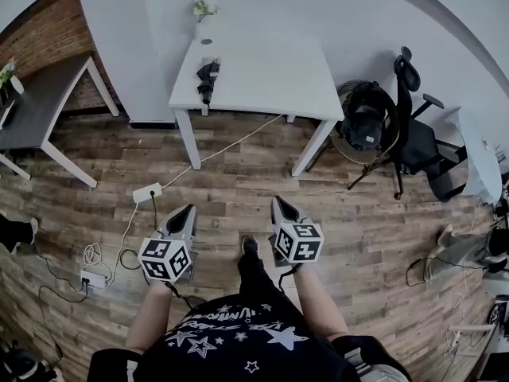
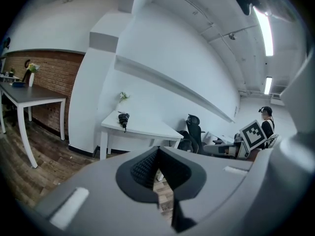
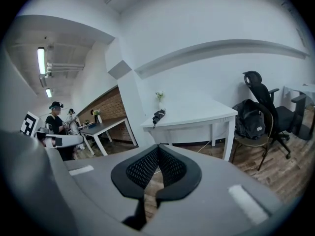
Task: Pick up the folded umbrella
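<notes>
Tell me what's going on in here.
A person stands on the wooden floor, holding a two-jaw gripper in each hand. The left gripper and the right gripper are both shut with nothing between their jaws. Both point toward a white table ahead, out of reach. The folded black umbrella lies untouched near the table's left edge, so it has not yet been picked up.

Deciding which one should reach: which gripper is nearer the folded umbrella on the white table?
Left, narrowly. The left gripper is well short of the folded umbrella, almost in line with it; the right gripper is equally short but offset further right.
</notes>
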Motion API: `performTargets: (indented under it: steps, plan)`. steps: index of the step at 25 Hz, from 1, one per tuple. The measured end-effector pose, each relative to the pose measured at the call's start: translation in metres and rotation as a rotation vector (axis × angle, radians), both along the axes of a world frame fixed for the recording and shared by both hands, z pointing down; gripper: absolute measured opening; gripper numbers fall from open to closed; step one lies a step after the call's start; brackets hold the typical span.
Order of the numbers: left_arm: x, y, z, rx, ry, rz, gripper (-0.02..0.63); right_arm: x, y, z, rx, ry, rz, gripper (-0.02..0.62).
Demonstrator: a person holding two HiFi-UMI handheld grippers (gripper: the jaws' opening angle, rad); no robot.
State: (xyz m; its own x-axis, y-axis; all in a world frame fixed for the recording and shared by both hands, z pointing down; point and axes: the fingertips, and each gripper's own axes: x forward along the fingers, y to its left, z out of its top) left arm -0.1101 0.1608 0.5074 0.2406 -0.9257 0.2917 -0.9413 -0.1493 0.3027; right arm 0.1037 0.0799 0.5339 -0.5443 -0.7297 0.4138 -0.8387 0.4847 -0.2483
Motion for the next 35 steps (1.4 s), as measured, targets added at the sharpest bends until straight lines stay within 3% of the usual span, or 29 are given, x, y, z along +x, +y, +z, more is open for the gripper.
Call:
performTargets:
  steps: [9,20,27,35]
  plan:
    - [-0.007,-0.106,-0.004,-0.008,0.006,-0.047,0.005,-0.016,-0.12,-0.009,-0.004,-0.007,-0.053,0.017]
    - [0.02,-0.219,-0.016,0.015,-0.018,-0.056,0.005,0.017,-0.228,-0.014,0.002,-0.04,-0.039,0.017]
    - [0.035,-0.254,-0.016,0.025,-0.001,-0.063,0.005,0.029,-0.272,-0.021,0.004,-0.087,-0.033,0.017]
    - [0.004,-0.281,-0.017,0.022,-0.019,-0.091,0.005,0.011,-0.286,-0.01,-0.006,-0.044,-0.072,0.017]
